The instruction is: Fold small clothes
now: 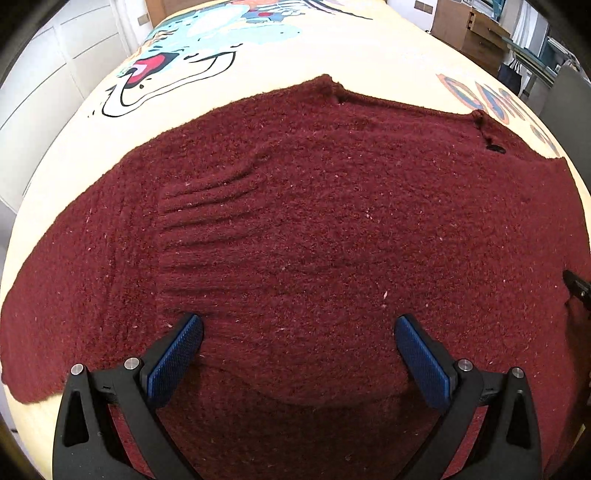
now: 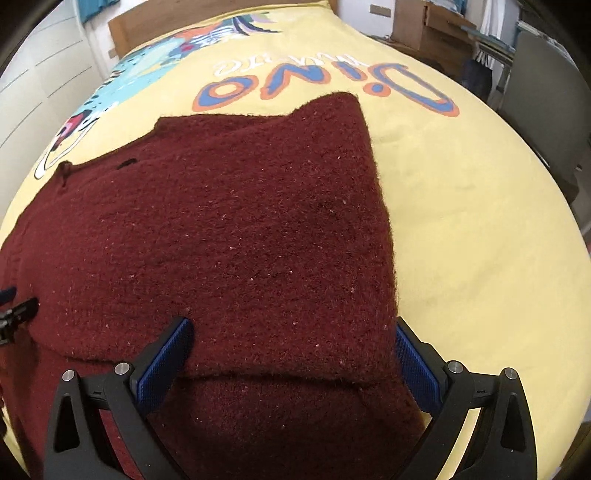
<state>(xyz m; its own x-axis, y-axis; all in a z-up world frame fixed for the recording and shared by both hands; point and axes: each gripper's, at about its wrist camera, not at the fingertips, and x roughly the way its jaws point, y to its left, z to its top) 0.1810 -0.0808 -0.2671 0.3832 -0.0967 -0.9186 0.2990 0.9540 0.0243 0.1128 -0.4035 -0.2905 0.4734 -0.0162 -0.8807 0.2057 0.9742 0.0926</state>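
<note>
A dark red knitted sweater (image 1: pixel 314 221) lies flat on a yellow printed bed cover (image 1: pixel 258 74). My left gripper (image 1: pixel 299 332) is open just above the sweater's near edge, with its blue pads (image 1: pixel 173 362) wide apart and nothing between them. In the right wrist view the sweater (image 2: pixel 240 229) has its right side folded in, with a straight edge down the right. My right gripper (image 2: pixel 291 336) is open over the near right corner of the folded layer. Its right pad (image 2: pixel 417 365) sits at the sweater's edge. The other gripper shows at each view's side.
The bed cover (image 2: pixel 461 221) carries a cartoon print and the word "Dino". White wardrobe doors (image 1: pixel 44 74) stand to the left. A wooden headboard (image 2: pixel 147 26) is at the far end. Brown furniture and boxes (image 2: pixel 436 29) and a grey chair (image 2: pixel 543 92) stand to the right.
</note>
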